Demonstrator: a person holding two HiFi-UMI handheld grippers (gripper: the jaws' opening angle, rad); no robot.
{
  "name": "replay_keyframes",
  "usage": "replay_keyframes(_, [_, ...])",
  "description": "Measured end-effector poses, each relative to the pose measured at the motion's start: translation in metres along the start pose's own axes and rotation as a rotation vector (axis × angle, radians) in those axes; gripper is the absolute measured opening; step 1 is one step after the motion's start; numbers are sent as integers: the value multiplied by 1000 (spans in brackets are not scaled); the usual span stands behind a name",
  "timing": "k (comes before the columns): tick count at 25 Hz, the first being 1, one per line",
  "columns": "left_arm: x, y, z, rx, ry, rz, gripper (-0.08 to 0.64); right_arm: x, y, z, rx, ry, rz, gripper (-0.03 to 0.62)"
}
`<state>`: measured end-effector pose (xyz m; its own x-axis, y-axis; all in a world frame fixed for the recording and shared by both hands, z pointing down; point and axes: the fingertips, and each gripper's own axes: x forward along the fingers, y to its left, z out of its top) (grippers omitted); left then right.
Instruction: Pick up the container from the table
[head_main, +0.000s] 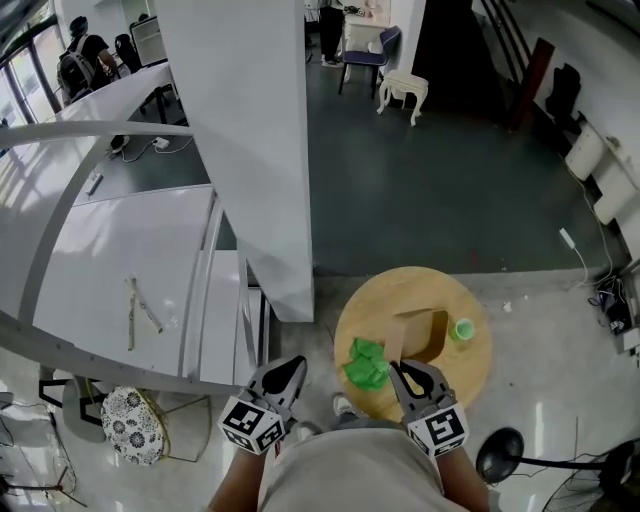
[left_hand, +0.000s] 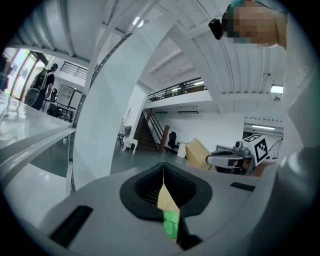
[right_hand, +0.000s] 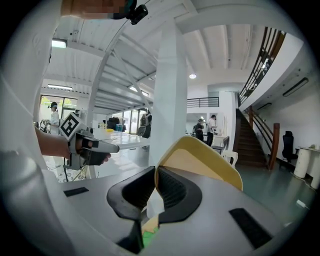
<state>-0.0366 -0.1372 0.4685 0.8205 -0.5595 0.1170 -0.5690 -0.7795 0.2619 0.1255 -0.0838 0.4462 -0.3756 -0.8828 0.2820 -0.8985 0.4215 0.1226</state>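
The tan container (head_main: 420, 335) hangs over the round wooden table (head_main: 470, 375), tilted, with my right gripper (head_main: 410, 378) shut on its near rim. In the right gripper view the curved tan rim (right_hand: 200, 155) is pinched between the black pads, my right gripper (right_hand: 156, 175) closed on it. My left gripper (head_main: 278, 383) is off the table's left edge, shut and holding nothing. In the left gripper view its pads (left_hand: 163, 172) meet in a thin line. That view also shows the container (left_hand: 197, 152) and the right gripper beside it.
A small green cup (head_main: 463, 329) and a crumpled green thing (head_main: 365, 363) lie on the table. A broad white pillar (head_main: 250, 150) rises just left of the table, with white counters (head_main: 130, 260) beyond. A floral stool (head_main: 133, 425) and a black fan base (head_main: 500, 455) stand near my feet.
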Motion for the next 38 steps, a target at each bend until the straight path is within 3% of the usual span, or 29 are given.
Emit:
replay_keyframes(14, [15, -12, 1, 11, 12, -31, 17, -11, -11, -9, 16, -2, -31, 44])
replay_keyframes(38, [7, 4, -4, 3, 24, 4, 17, 9, -10, -22, 46, 74, -4, 44])
